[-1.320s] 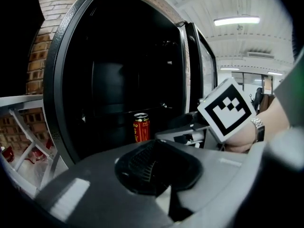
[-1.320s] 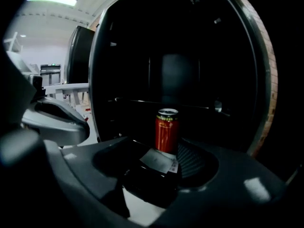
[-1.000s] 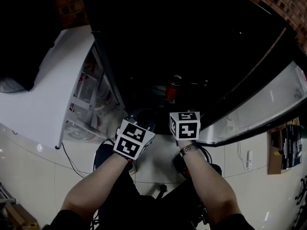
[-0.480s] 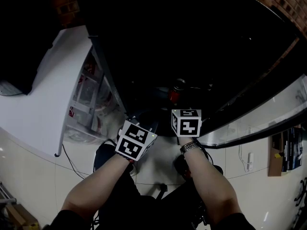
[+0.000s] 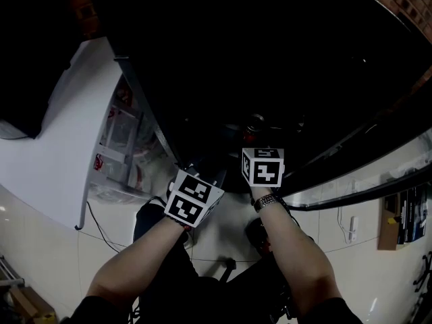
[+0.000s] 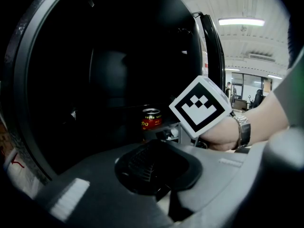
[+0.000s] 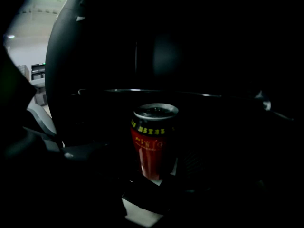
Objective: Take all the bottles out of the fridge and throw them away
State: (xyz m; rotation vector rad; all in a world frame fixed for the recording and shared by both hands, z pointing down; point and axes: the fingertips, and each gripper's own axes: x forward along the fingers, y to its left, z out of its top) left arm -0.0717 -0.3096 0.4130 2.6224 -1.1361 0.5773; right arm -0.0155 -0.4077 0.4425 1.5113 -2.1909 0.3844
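Note:
A red drink can (image 5: 252, 124) stands upright on a shelf in the dark fridge; I see no bottle. In the right gripper view the can (image 7: 153, 139) is close ahead, and my right gripper (image 7: 152, 177) has a dark finger on either side of its base, apart and not touching it as far as I can tell. From above, that gripper (image 5: 255, 144) reaches in just short of the can. My left gripper (image 5: 202, 171) hangs at the fridge's lower edge, left of the right one. Its view shows the can (image 6: 151, 118) farther off and only a grey finger with a black pad (image 6: 152, 165).
The white fridge door (image 5: 61, 147) stands swung out at the left, with packets on its door shelves (image 5: 121, 147). A second door edge (image 5: 364, 184) runs out at the right. Below lies pale tiled floor (image 5: 54, 248), with a cable. The inside of the fridge is almost black.
Both grippers have moved a little forward into the fridge opening. The right one has closed in on the can, which has stayed where it was.

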